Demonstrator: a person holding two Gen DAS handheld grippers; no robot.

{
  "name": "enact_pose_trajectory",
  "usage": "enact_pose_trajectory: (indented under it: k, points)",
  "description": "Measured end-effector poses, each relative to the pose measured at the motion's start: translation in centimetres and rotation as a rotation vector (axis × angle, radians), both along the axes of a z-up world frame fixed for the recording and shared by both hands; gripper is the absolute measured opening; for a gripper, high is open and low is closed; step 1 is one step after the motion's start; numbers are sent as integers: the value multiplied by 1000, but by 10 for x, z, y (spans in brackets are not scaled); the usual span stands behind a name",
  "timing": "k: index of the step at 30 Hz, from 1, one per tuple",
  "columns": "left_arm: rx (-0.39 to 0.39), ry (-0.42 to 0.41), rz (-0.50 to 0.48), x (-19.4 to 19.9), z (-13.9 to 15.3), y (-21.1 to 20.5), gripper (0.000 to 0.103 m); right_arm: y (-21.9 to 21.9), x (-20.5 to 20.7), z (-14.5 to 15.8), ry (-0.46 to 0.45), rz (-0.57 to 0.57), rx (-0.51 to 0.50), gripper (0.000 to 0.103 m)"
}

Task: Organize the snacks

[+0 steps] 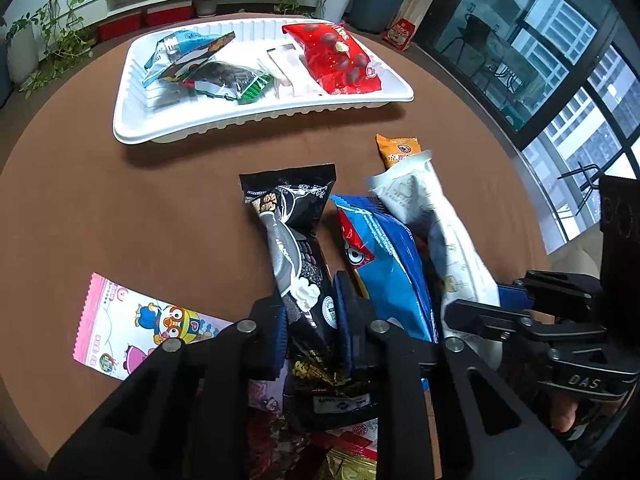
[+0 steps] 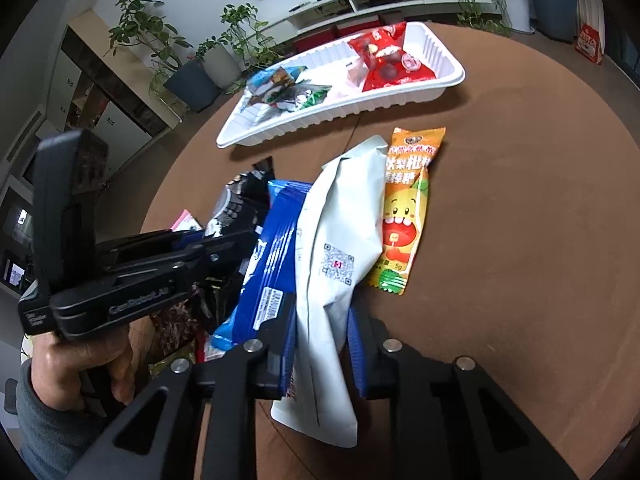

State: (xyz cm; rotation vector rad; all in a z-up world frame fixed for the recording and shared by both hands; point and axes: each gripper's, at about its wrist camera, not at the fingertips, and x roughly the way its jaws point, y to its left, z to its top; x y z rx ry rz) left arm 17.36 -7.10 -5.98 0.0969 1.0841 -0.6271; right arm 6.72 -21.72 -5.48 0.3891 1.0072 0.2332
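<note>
— What am I looking at, biggest thing first?

— I see a round brown table (image 1: 160,208), and towards its far side a white tray (image 1: 256,120). In the tray lie a red bag of chocolate nuts (image 1: 340,58) on the right, a clear wrapper in the middle, and a blue-and-silver packet (image 1: 182,46) leaning over a dark green-edged packet (image 1: 228,82) on the left.

— And the loose snacks?

— They sit in a heap on the near side, well apart from the tray. My left gripper (image 1: 310,332) is clenched on a long black snack bar (image 1: 296,248); its blue pads press both edges. Just beside it lies a blue packet (image 1: 384,264), and a pink cartoon wrapper (image 1: 136,324) lies flat to the left.

— The other hand?

— My right gripper (image 2: 320,332) is grasping a pale white pouch (image 2: 336,264), with the pads tight on its lower part. The pouch overlaps the blue packet and touches an orange candy stick (image 2: 408,208) lying on the table to its right.
</note>
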Motion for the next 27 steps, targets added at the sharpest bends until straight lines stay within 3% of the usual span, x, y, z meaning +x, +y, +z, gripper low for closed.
enact_pose_trajectory:
  k: [9, 16, 27]
  points:
    - [-11, -5, 10, -2, 3, 4, 16, -3, -14, 12, -46, -4, -3, 25]
    - [28, -37, -20, -8, 5, -4, 14, 0, -16, 15, -69, -5, -41, 25]
    - [-20, -62, -5, -12, 22, 9, 13, -4, -22, 28, -116, -12, -41, 25]
